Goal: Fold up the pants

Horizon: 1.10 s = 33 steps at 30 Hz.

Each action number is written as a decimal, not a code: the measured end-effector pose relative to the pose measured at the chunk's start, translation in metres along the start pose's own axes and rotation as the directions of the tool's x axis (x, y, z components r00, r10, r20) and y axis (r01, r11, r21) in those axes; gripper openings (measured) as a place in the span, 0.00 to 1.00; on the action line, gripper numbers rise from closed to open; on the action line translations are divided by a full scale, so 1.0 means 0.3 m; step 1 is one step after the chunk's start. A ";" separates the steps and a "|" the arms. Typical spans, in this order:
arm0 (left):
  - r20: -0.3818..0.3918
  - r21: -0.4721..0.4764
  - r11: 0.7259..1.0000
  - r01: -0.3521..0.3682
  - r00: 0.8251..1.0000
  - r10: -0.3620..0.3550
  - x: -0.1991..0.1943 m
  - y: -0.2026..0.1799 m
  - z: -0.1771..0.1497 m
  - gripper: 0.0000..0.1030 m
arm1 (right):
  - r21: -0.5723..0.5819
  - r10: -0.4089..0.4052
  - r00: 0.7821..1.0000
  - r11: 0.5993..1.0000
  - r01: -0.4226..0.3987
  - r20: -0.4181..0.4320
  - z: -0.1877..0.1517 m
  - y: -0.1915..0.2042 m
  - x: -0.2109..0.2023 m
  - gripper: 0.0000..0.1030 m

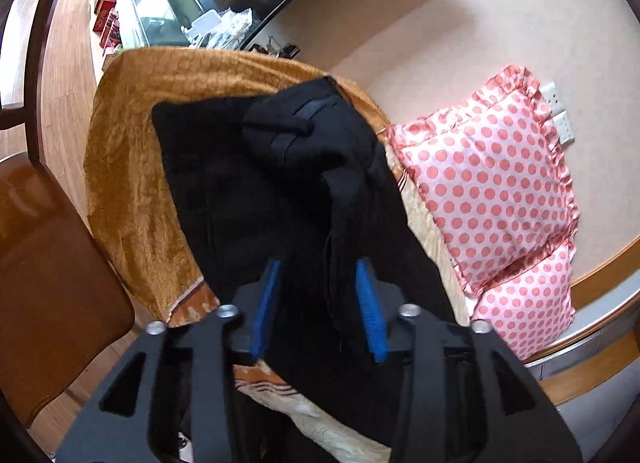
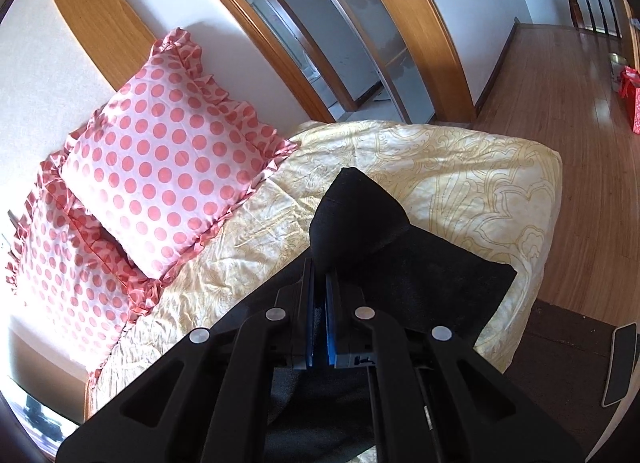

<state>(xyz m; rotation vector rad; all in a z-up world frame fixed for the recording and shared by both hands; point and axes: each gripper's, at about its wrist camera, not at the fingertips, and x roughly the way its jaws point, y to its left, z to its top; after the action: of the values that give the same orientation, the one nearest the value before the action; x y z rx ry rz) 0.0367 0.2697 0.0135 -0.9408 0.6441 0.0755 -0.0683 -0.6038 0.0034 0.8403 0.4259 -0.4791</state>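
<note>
No legible writing was seen; black pants (image 2: 400, 263) were pinched by the right tool (image 2: 320, 283), while the left tool (image 1: 318, 291) was held agape over the bed (image 2: 460, 167).

The black, soft-knit pants (image 1: 256, 191) lie bunched on the bed, one part rolled into a rounded lump on top. In the right wrist view a corner of the dark cloth (image 2: 360, 215) stands lifted in a peak.

Matt black cloth pants (image 1: 256, 183); glossy polka-dot satin pillow (image 2: 168, 167); crinkled cream printed bedspread (image 2: 460, 167); textured orange velvety blanket (image 1: 132, 167); polished wooden floor (image 2: 560, 75).
</note>
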 end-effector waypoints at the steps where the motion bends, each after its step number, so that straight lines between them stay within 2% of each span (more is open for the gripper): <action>1: 0.032 -0.010 1.000 0.002 0.999 -0.001 -0.007 -0.016 0.018 0.68 | -0.001 -0.003 1.000 1.000 0.003 0.003 -0.001 -0.004 -0.002 0.05; 2: 0.051 -0.021 1.000 0.014 0.999 -0.013 -0.012 -0.019 0.037 0.69 | 0.002 -0.005 1.000 1.000 0.005 0.003 -0.002 -0.006 -0.001 0.05; 4: 0.032 -0.057 0.997 0.058 0.998 -0.056 0.011 -0.018 0.085 0.70 | 0.009 -0.010 1.000 1.000 0.010 -0.003 -0.007 -0.014 0.004 0.05; 6: -0.040 -0.114 0.991 0.066 0.997 -0.071 0.067 -0.006 0.114 0.70 | 0.013 -0.015 1.000 1.000 0.015 -0.010 -0.013 -0.018 0.012 0.05; 8: -0.104 -0.187 0.978 0.091 0.988 -0.111 0.121 0.017 0.122 0.69 | 0.014 -0.021 1.000 1.000 0.021 -0.014 -0.016 -0.019 0.016 0.05; 9: -0.122 -0.216 0.971 0.105 0.984 -0.133 0.145 0.025 0.127 0.65 | 0.013 -0.025 1.000 1.000 0.025 -0.014 -0.018 -0.020 0.018 0.05; 14: -0.086 -0.291 0.946 0.142 0.981 -0.173 0.185 0.052 0.189 0.57 | 0.003 -0.028 0.999 1.000 0.028 -0.017 -0.019 -0.012 0.023 0.05; 15: -0.073 -0.305 0.943 0.133 0.984 -0.163 0.185 0.062 0.205 0.51 | -0.001 -0.027 0.999 1.000 0.027 -0.016 -0.020 -0.010 0.024 0.05; 16: -0.054 -0.305 0.945 0.117 0.989 -0.139 0.178 0.065 0.217 0.42 | -0.003 -0.027 1.000 1.000 0.027 -0.016 -0.021 -0.007 0.024 0.05; 17: -0.025 -0.282 0.956 0.084 0.995 -0.095 0.159 0.064 0.229 0.35 | -0.004 -0.026 1.000 1.000 0.026 -0.016 -0.021 -0.006 0.024 0.05; 18: -0.007 -0.249 0.967 0.053 0.998 -0.057 0.139 0.060 0.236 0.19 | -0.002 -0.026 0.999 1.000 0.026 -0.018 -0.021 -0.007 0.026 0.05; 19: 0.011 -0.202 0.979 0.024 1.000 -0.022 0.113 0.047 0.241 0.06 | -0.001 -0.028 0.999 1.000 0.028 -0.019 -0.021 -0.009 0.027 0.05; 22: 0.036 -0.098 0.995 -0.023 0.999 0.027 0.050 0.010 0.225 0.05 | -0.002 -0.036 0.999 0.999 0.036 -0.022 -0.020 -0.012 0.031 0.05; 26: 0.062 -0.009 0.993 -0.119 0.991 0.119 -0.005 0.013 0.174 0.05 | 0.004 -0.042 0.999 0.999 0.042 -0.025 -0.022 -0.020 0.031 0.05; 29: 0.078 0.012 0.985 -0.171 0.983 0.169 -0.033 0.065 0.138 0.05 | 0.008 -0.051 0.998 0.999 0.051 -0.027 -0.021 -0.031 0.029 0.05; 32: 0.066 0.022 0.971 -0.237 0.970 0.235 0.004 0.132 0.109 0.05 | 0.015 -0.056 0.998 0.998 0.057 -0.038 -0.024 -0.043 0.041 0.05; 33: 0.076 0.028 0.971 -0.235 0.970 0.233 0.011 0.140 0.103 0.06 | 0.017 -0.057 0.997 0.998 0.058 -0.043 -0.026 -0.045 0.046 0.05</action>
<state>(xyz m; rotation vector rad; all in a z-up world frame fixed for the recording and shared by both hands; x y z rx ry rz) 0.0403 0.3180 -0.0061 -0.8198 0.6848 0.3062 -0.0659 -0.6085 -0.0168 0.8590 0.4864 -0.5201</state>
